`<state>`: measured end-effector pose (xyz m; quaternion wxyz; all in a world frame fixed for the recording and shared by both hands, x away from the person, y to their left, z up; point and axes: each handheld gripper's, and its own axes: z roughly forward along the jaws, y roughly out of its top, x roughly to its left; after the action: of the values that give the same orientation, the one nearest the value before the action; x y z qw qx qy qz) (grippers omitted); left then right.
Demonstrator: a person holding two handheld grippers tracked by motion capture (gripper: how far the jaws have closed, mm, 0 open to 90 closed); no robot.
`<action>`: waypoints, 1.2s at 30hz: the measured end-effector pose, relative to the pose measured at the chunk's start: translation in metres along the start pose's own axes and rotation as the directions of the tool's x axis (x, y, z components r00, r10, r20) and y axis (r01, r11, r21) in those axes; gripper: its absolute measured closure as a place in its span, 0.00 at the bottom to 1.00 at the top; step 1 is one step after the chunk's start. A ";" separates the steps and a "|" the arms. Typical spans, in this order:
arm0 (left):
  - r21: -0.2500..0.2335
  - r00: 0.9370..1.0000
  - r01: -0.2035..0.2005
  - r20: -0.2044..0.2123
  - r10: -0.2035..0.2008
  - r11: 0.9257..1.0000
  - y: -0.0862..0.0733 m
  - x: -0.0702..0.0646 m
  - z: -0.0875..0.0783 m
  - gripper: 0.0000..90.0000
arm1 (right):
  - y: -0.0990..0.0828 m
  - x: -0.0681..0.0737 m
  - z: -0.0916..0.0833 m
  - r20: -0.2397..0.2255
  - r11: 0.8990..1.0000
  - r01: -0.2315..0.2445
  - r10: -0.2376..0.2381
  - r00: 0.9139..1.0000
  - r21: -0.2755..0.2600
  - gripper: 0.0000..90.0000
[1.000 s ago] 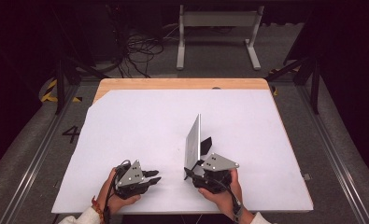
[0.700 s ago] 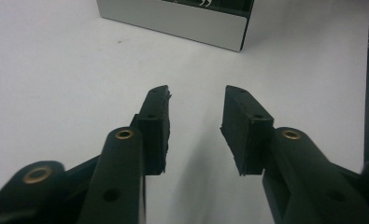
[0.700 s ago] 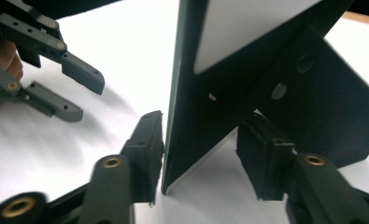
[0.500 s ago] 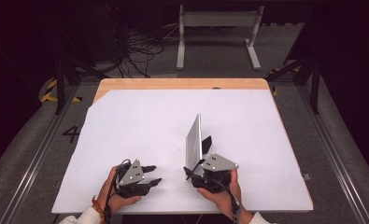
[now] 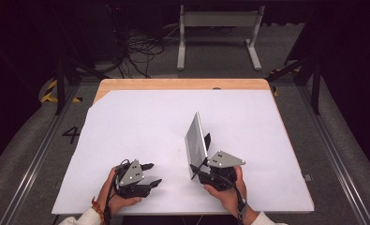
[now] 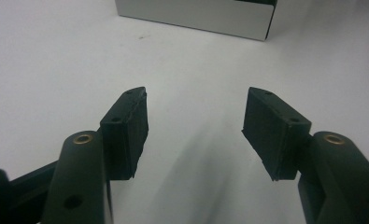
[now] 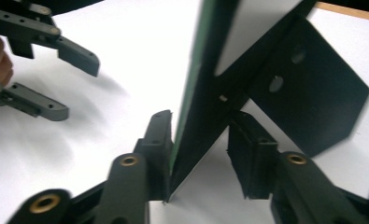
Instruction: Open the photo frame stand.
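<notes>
At the near edge of the white table (image 5: pixel 140 122), a person is working two hand-held grippers around a thin upright panel (image 5: pixel 196 143). On the near left, the left gripper (image 5: pixel 154 174) is hovering low over the bare tabletop, its jaws apart with nothing between them after just opening. It is pointing toward the panel's silver face.

On the near right, the right gripper (image 5: pixel 192 172) is straddling the panel's near bottom corner, and its jaws have just been closing. In the right gripper view one pad (image 7: pixel 159 140) is lying against the silver-face side, while the other is standing just short of the back, so the grip looks not yet made.

The panel is standing near the middle of the table, slightly right, propped from behind by a black stand (image 7: pixel 313 93).

To grip it well, the right gripper likely needs to close squarely on the flat sheet. It should stay clear of the stand's strut so the panel is not twisted, and press gently enough that the panel neither tips nor slides. The free gripper could steady the far face.

Beyond it, the table's wooden far edge (image 5: pixel 182 84) is showing, with cables (image 5: pixel 140 47) on the floor farther off.
</notes>
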<state>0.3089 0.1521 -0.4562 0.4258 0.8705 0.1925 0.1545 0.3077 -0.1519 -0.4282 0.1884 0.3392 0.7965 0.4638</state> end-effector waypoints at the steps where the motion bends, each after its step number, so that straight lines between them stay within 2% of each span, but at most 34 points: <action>1: 0.000 1.000 -0.002 -0.001 0.002 1.000 0.000 0.000 0.000 0.45 | 0.000 -0.003 -0.001 -0.002 1.000 -0.002 0.002 1.000 0.000 0.71; 4: 0.000 1.000 -0.005 0.001 0.005 1.000 0.000 0.000 0.000 0.45 | -0.002 -0.009 -0.002 -0.030 1.000 -0.012 0.012 0.999 -0.003 0.72; 6: 0.001 1.000 -0.004 0.002 0.004 1.000 0.000 0.000 0.000 0.45 | -0.002 -0.009 -0.003 -0.031 1.000 -0.009 0.009 0.999 -0.002 0.72; 9: 0.003 1.000 -0.001 0.005 0.001 1.000 0.000 -0.001 0.001 0.45 | -0.002 -0.009 -0.002 -0.029 1.000 -0.001 0.001 1.000 -0.002 0.71; 14: 0.008 1.000 -0.009 0.006 0.009 1.000 0.001 -0.001 0.002 0.47 | -0.001 -0.008 0.002 -0.001 1.000 -0.006 0.006 1.000 -0.030 0.68; 23: 0.006 1.000 -0.008 0.011 0.008 1.000 0.000 -0.001 0.002 0.46 | -0.003 -0.019 0.002 -0.038 0.999 -0.033 0.032 0.999 -0.036 0.73; 36: 0.017 1.000 -0.006 0.014 0.006 1.000 -0.001 -0.001 0.004 0.43 | -0.003 -0.029 -0.001 -0.083 1.000 -0.008 0.006 0.997 -0.029 0.73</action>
<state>0.3099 0.1490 -0.4594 0.4195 0.8756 0.1883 0.1481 0.3270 -0.1742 -0.4307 0.1585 0.3195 0.7955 0.4899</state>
